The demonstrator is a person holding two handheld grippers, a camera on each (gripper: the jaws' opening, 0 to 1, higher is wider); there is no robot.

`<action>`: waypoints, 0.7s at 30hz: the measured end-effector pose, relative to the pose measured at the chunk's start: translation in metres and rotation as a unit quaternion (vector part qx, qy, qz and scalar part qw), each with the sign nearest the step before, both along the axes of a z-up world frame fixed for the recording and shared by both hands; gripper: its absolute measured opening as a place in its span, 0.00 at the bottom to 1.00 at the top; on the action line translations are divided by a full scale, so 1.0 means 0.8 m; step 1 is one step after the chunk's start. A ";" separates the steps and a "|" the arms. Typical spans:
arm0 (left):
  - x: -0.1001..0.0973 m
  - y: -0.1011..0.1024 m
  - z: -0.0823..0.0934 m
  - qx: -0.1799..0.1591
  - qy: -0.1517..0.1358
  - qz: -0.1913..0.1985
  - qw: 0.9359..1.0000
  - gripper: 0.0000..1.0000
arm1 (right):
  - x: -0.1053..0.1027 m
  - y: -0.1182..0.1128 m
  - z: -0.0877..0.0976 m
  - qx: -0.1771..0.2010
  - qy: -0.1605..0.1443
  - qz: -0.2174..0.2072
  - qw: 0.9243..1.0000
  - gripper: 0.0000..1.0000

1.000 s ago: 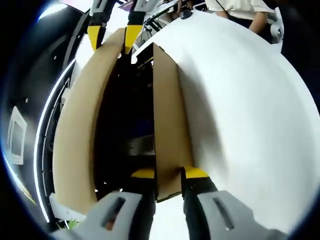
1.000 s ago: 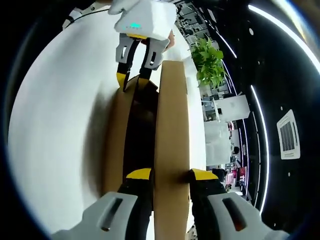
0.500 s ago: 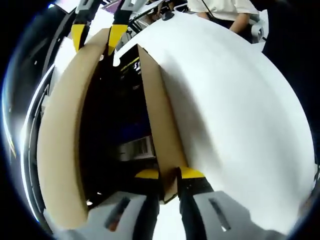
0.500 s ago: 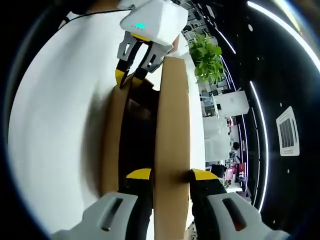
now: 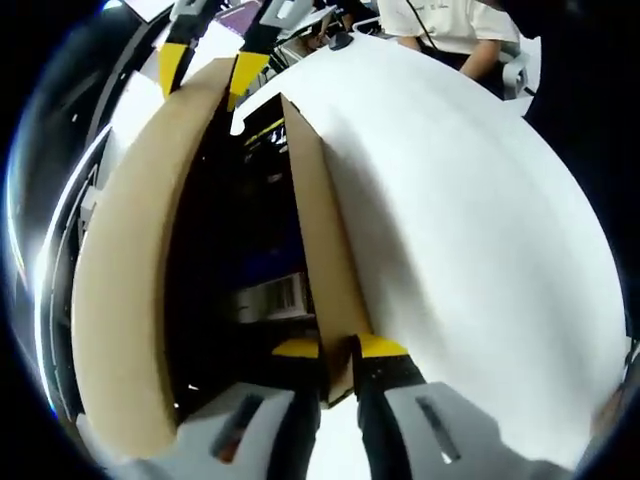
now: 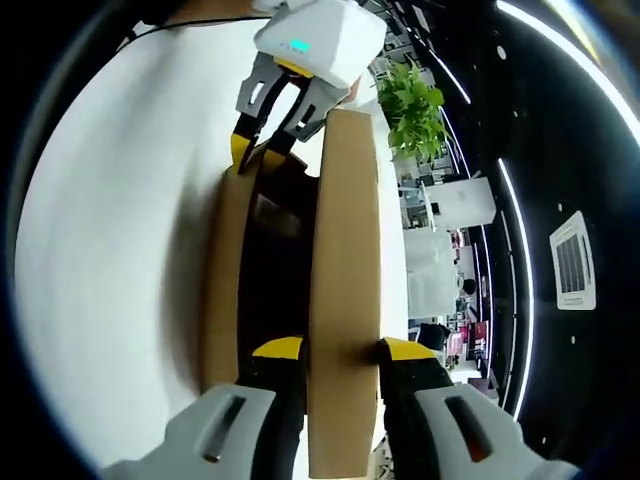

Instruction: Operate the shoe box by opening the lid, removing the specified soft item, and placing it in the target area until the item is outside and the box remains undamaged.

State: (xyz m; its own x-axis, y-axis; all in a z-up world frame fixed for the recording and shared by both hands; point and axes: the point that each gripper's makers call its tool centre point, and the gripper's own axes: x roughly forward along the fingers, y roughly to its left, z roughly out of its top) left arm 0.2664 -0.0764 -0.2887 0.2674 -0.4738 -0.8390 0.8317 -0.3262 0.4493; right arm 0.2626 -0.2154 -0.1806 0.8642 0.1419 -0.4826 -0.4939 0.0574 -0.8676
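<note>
I am keeping both grips — left gripper (image 5: 338,346) clamped on the box (image 5: 322,270) wall, right gripper (image 6: 340,348) clamped on the lid (image 6: 343,300). The gap is widening since a second ago; the box is sitting mid-worktop (image 5: 470,250), its contents too dark to tell.
</note>
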 end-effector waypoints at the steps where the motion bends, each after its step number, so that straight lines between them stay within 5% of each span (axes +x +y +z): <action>1: 0.000 0.000 0.000 -0.001 0.001 0.000 1.000 0.10 | 0.001 -0.001 0.000 0.000 -0.001 -0.001 1.000 0.28; 21: -0.001 0.000 0.000 0.005 0.033 -0.002 0.999 0.08 | 0.008 -0.002 0.008 -0.012 -0.007 -0.007 1.000 0.27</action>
